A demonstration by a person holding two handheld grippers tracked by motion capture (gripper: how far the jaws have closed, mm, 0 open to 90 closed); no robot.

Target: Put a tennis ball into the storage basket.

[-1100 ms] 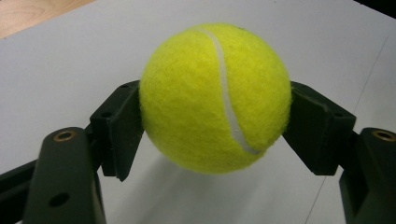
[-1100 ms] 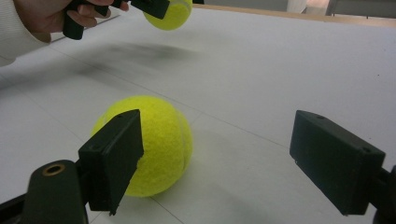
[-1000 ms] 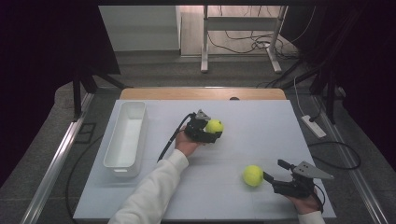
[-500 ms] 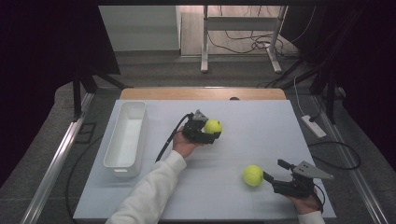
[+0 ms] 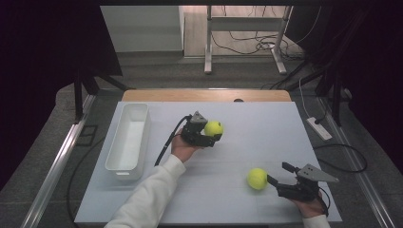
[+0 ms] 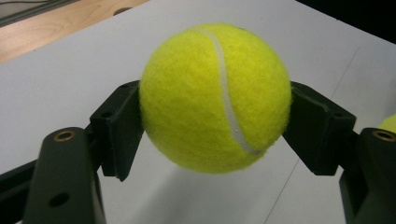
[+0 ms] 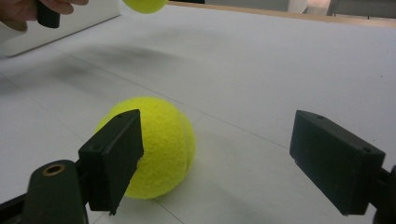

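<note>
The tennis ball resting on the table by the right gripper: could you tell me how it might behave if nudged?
The tennis ball is round and lies free on the flat table, so it would probably roll away. Its felt looks grippy, likely not slippery. The right gripper is open, one of its fingers beside it.

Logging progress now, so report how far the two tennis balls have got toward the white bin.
Done: nothing; the white bin looks empty. In hand: the left gripper clamps one tennis ball clear of the table. Left: the second ball sits on the table, the right gripper open and offset.
</note>
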